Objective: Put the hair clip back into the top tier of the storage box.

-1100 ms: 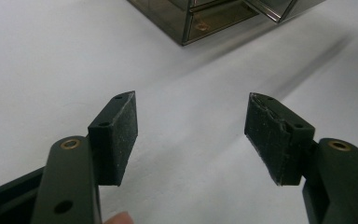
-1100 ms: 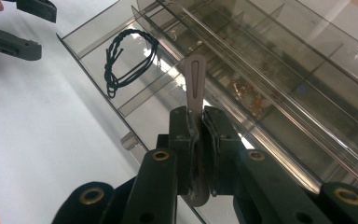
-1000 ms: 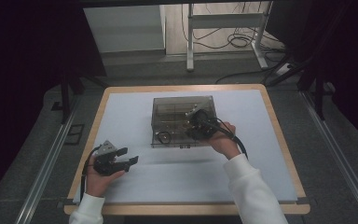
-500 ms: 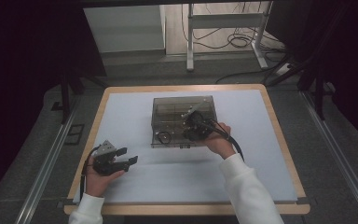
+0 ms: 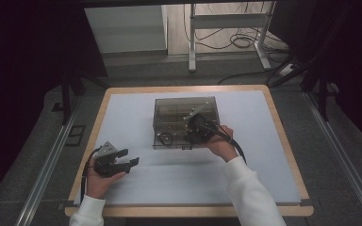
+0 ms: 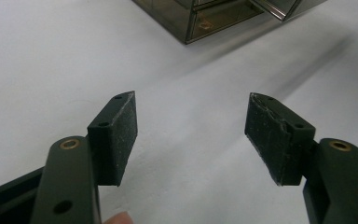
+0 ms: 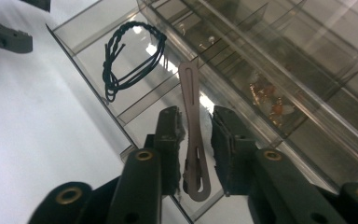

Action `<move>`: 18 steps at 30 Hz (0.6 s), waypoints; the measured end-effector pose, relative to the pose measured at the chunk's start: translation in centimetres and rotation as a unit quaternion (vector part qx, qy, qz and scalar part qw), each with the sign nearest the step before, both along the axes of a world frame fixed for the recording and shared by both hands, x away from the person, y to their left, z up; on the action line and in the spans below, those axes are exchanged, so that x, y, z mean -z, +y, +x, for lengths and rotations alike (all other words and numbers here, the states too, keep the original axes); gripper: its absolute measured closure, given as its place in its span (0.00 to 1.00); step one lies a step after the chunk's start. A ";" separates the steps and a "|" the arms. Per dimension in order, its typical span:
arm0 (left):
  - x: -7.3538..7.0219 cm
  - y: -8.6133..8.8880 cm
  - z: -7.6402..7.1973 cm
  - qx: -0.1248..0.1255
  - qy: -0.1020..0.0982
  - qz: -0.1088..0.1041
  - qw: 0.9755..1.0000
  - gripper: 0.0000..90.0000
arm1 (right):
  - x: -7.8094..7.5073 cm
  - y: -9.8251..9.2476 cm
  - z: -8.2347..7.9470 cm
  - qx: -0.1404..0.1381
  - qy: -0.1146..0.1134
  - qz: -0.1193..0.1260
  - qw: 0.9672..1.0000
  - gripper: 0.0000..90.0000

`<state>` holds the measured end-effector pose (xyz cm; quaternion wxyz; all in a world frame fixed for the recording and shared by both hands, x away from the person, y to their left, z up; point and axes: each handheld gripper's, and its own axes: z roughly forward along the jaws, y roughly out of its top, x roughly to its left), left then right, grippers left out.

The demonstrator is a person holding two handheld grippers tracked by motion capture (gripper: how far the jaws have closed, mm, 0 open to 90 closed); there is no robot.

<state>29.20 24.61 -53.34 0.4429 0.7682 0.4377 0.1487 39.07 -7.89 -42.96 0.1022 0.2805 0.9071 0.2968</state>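
R tongs [image 7: 196, 128] just opening, hair clip [image 7: 192, 116] btwn, maybe loose.

Clear smoky plastic organiser box [image 5: 185, 110] sits mid-table on the white-topped wooden-edged table [image 5: 273, 141], slightly toward the far side. Its front drawer is pulled out toward the person; in the drawer's left compartment lies a black coiled hair tie [image 7: 130, 58], in the compartment right of it a flat beige hair clip [image 7: 193, 135]. Small beads sit in the box compartments behind.
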 end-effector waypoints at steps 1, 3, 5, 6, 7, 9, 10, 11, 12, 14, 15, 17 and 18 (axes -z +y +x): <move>0.0 0.0 0.0 0.000 0.000 0.000 1.000 0.38 | -0.1 -0.1 0.0 0.000 -0.002 0.003 1.000 0.77; 0.0 0.0 0.0 0.001 0.000 0.000 1.000 0.38 | -0.2 -0.3 -0.2 0.003 -0.005 0.006 1.000 0.76; 0.0 -0.1 0.0 0.001 0.000 0.001 1.000 0.38 | -0.3 -0.4 -0.2 0.003 -0.007 0.008 1.000 0.75; 0.0 -0.1 0.0 0.001 0.000 0.001 1.000 0.38 | -0.3 -0.4 -0.3 0.003 -0.007 0.008 1.000 0.75; 0.0 -0.1 0.0 0.001 0.000 0.001 1.000 0.38 | -0.3 -0.4 -0.3 0.002 -0.007 0.007 1.000 0.75; 0.0 -0.1 0.0 0.001 0.000 0.001 1.000 0.38 | -0.2 -0.4 -0.3 0.003 -0.006 0.007 1.000 0.75; 0.0 -0.1 0.0 0.001 0.000 0.001 1.000 0.38 | -0.2 -0.3 -0.3 0.002 -0.006 0.007 1.000 0.75; 0.0 -0.1 0.0 0.001 0.000 0.001 1.000 0.38 | -0.2 -0.3 -0.3 0.001 -0.005 0.007 1.000 0.75; 0.0 0.0 0.0 0.001 0.001 0.001 1.000 0.38 | -0.2 -0.3 -0.3 0.001 -0.005 0.006 1.000 0.75; 0.0 0.0 0.0 0.001 0.001 0.001 1.000 0.38 | -0.1 -0.3 -0.3 0.000 -0.005 0.006 1.000 0.75; 0.0 0.0 0.0 0.001 0.001 0.001 1.000 0.38 | -0.1 -0.2 -0.3 0.000 -0.004 0.006 1.000 0.75; 0.0 0.0 0.0 0.001 0.000 0.000 1.000 0.38 | -0.1 -0.2 -0.3 0.001 -0.004 0.006 1.000 0.75; 0.0 0.0 0.0 0.001 0.000 0.000 1.000 0.38 | -0.1 -0.1 -0.3 0.000 -0.004 0.006 1.000 0.75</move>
